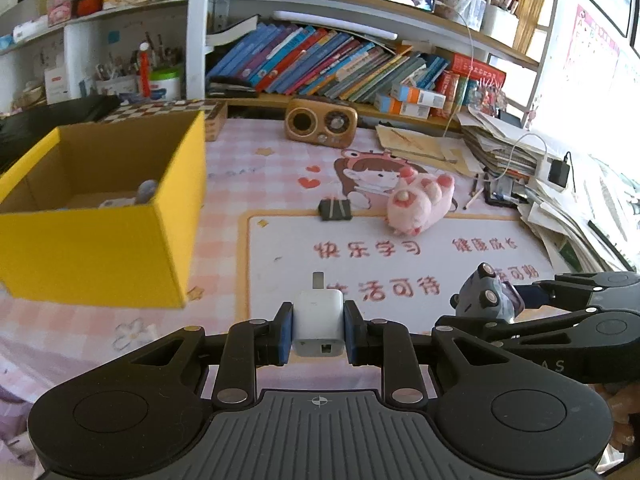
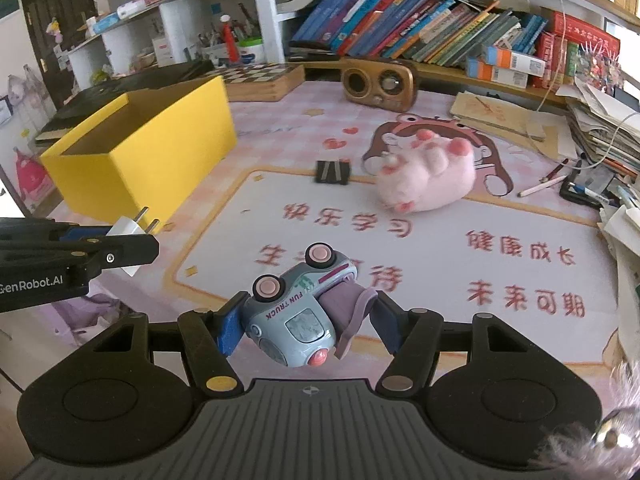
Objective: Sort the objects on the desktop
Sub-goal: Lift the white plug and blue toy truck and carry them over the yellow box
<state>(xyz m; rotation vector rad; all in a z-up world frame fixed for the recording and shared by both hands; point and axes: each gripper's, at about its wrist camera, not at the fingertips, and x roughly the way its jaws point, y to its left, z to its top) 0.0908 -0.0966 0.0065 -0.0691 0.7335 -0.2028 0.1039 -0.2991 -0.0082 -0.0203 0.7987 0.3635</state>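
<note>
Two grippers are clamped on objects above the desk mat (image 1: 280, 184).
A white charger (image 1: 319, 316) is held by the left gripper (image 1: 319, 334), a toy truck (image 2: 298, 312) by the right gripper (image 2: 306, 322); the yellow box's (image 1: 100, 248) contents are mostly hidden.

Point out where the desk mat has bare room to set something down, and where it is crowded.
Free: the white mat panel between the binder clip, pink plush and near edge; also the strip beside the yellow box. Crowded: the right edge, under the paper stacks.

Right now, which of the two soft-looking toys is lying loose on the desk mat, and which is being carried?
The pink plush paw lies loose on the mat. The blue toy truck is carried, clamped on its side in the right tongs.
</note>
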